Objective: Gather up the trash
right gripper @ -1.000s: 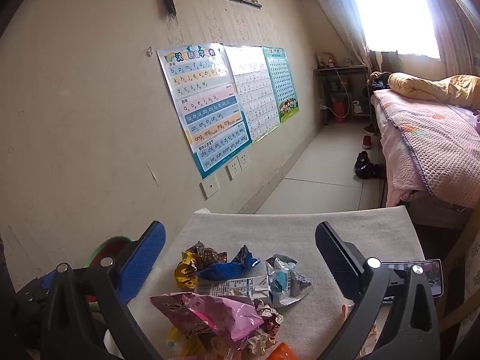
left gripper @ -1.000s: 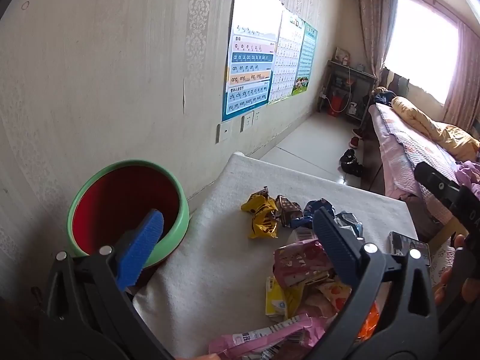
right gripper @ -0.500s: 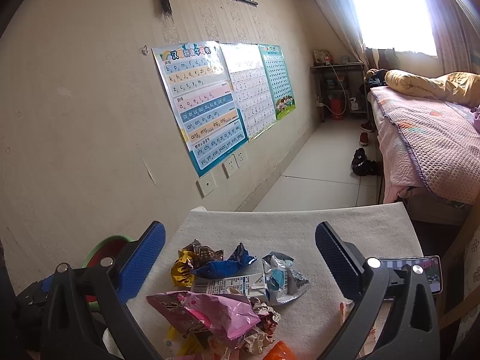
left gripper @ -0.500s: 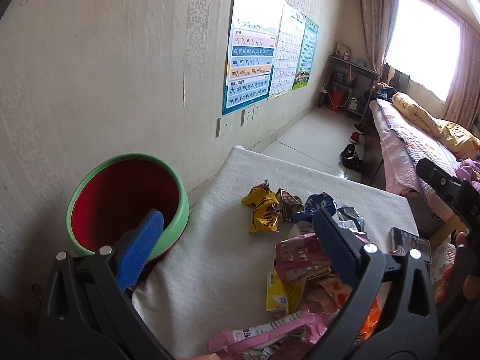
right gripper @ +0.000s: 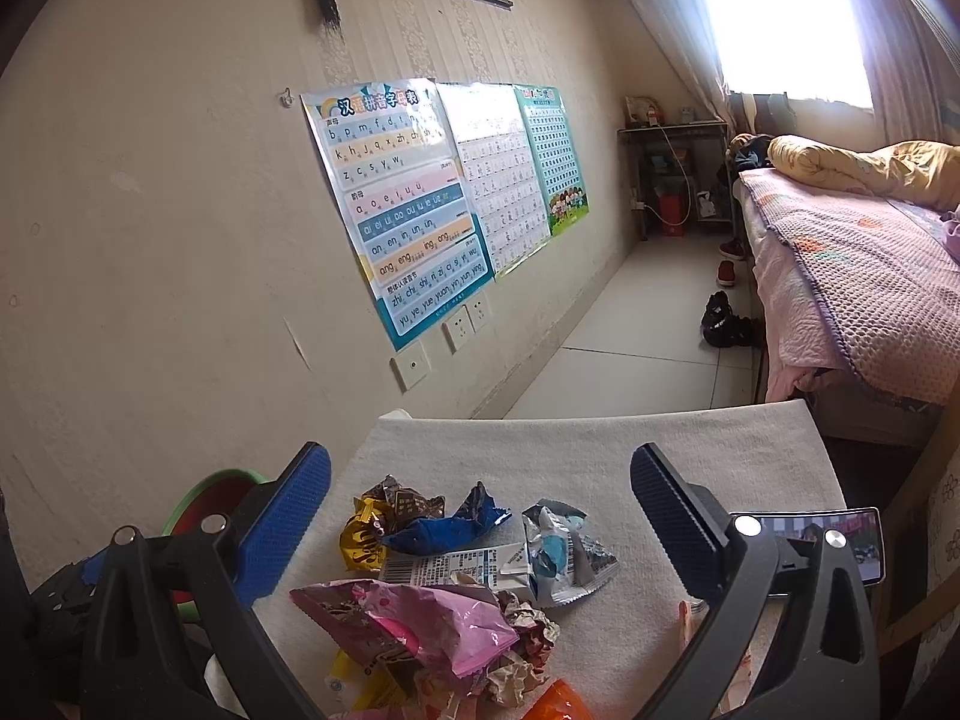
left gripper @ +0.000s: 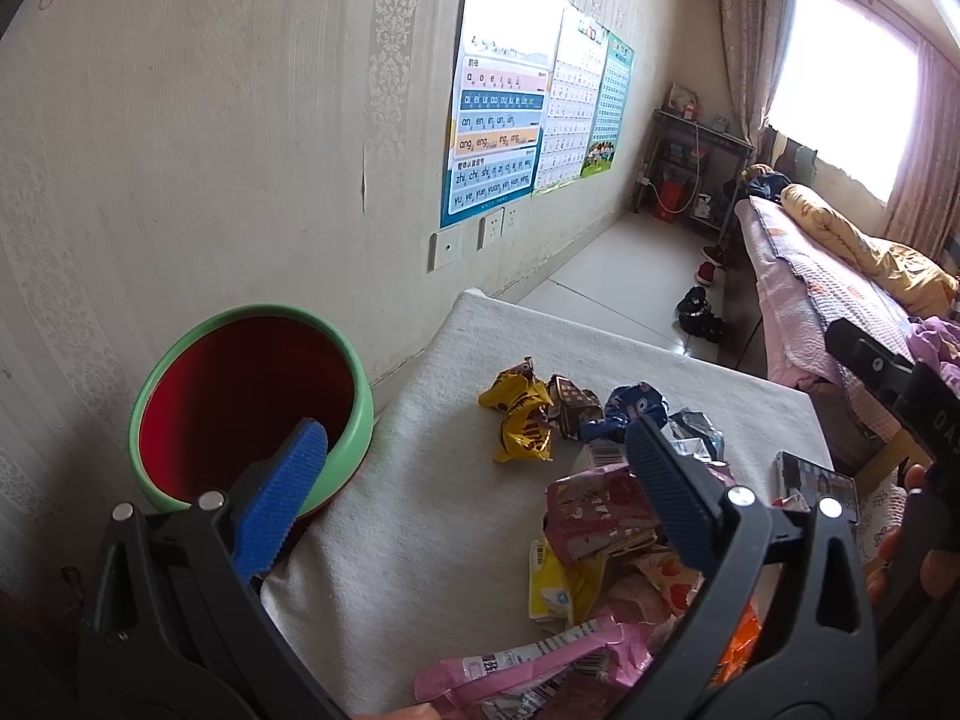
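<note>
Crinkly snack wrappers [right gripper: 444,570] are piled on the white cloth-covered table [left gripper: 420,516] right beside the red bin [left gripper: 246,402], so tossing looks easy, and both left gripper [left gripper: 474,474] and right gripper [right gripper: 480,498] hang spread wide, empty.
</note>
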A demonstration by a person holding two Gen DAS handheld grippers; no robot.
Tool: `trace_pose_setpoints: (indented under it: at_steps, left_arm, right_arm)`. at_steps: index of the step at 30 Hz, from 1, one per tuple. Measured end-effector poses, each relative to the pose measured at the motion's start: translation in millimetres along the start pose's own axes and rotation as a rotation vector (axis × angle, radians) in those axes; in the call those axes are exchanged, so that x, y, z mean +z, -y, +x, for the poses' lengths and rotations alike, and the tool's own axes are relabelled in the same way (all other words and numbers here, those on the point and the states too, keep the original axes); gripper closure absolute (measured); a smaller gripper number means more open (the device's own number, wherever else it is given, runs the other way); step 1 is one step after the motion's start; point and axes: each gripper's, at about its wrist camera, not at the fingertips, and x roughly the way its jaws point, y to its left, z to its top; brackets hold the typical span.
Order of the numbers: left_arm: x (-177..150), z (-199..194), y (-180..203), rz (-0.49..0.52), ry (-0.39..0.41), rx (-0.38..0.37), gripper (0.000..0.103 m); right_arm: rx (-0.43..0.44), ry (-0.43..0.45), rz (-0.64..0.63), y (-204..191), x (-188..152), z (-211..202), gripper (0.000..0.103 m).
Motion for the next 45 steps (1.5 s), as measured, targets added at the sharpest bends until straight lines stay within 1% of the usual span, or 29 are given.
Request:
trace_pose_setpoints:
  at_steps: [12, 25, 29, 34, 37, 39, 42, 45]
  left_arm:
    - [2.7, -1.1, 2.0, 0.002, -0.008, -0.019, 0.005]
    - [1.8, -0.1, -0.8, 0.009, 0.000, -0.016, 0.005]
    - [2.4, -2.8, 0.1, 0.016, 0.022, -0.019, 0.005]
    - [5.2, -10.9, -3.5, 0.003, 0.080, -0.006, 0.005]
    - [5.5, -13.8, -1.9, 0.014, 0.111, 0.008, 0.005]
    - [5.2, -14.8, -0.3, 0.018, 0.121, 0.000, 0.005]
    - [4.5, -12.8, -1.1, 0.002, 0.110, -0.031, 0.005]
    - [4.3, -9.6, -2.0, -0.007, 0.083, -0.042, 0.005]
  right_arm:
    - [-0.005, -0.015, 0.000, 0.7, -1.8, 2.9, 0.007]
    - [-0.009, -0.029, -0.004, -1.2, -1.9, 6.0, 0.007]
    - [-0.013, -0.037, -0.006, -1.0, -2.8, 7.5, 0.007]
    - [-0.013, -0.040, -0.008, -0.5, -2.7, 7.4, 0.007]
    - [-0.013, -0.040, -0.007, -0.6, -2.6, 7.6, 0.007]
    - [-0.013, -0.042, -0.007, -1.0, -2.6, 7.9, 0.007]
    - [-0.015, -0.045, -0.008, -1.7, -2.3, 8.9, 0.007]
    - [-0.017, -0.047, -0.007, -0.9, -2.6, 9.1, 0.007]
